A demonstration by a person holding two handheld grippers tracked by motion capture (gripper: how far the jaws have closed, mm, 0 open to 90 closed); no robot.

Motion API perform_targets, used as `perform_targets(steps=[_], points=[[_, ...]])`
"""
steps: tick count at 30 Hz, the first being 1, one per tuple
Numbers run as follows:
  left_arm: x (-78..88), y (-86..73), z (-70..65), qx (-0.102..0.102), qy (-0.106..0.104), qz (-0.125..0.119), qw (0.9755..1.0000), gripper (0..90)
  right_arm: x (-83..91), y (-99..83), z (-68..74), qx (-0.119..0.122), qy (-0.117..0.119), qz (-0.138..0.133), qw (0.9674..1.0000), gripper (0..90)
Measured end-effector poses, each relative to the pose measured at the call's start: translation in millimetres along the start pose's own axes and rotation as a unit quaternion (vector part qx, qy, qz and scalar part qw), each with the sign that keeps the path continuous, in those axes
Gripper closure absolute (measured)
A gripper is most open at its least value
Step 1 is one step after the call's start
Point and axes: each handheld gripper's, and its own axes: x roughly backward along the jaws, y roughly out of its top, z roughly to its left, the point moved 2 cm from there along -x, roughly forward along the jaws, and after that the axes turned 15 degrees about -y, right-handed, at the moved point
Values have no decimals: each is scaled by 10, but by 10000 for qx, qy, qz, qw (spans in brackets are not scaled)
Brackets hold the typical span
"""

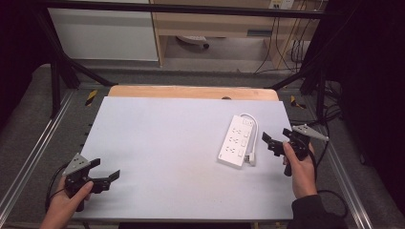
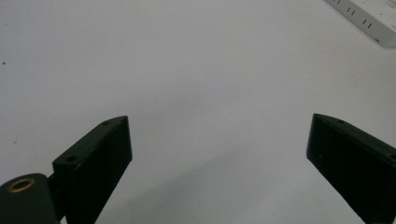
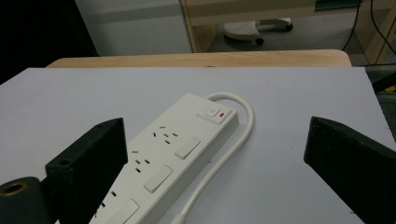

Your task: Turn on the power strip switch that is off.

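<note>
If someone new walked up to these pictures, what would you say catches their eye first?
Most likely the white power strip, lying alone on the right part of the pale table with its white cable looping round its far end and down its right side. Next, the two black hand-held grippers: the right gripper sits just right of the strip with jaws open, and the left gripper waits open near the table's near-left corner.
</note>
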Motion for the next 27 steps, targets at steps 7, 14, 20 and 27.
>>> perform_targets(steps=[7, 14, 20, 27], points=[[-2, 0, -3, -5, -7, -5, 10000, 69, 98, -96, -40, -27, 166, -57, 9998, 83], [-3, -1, -4, 3, -8, -2, 10000, 69, 165, -201, -71, 5, 190, -24, 9998, 88], [-2, -1, -4, 3, -7, -5, 10000, 69, 212, -269, -94, 23, 205, -5, 9998, 92], [-2, 0, -5, -4, -10, -6, 10000, 69, 267, -360, -72, 102, 286, 55, 9995, 91]])
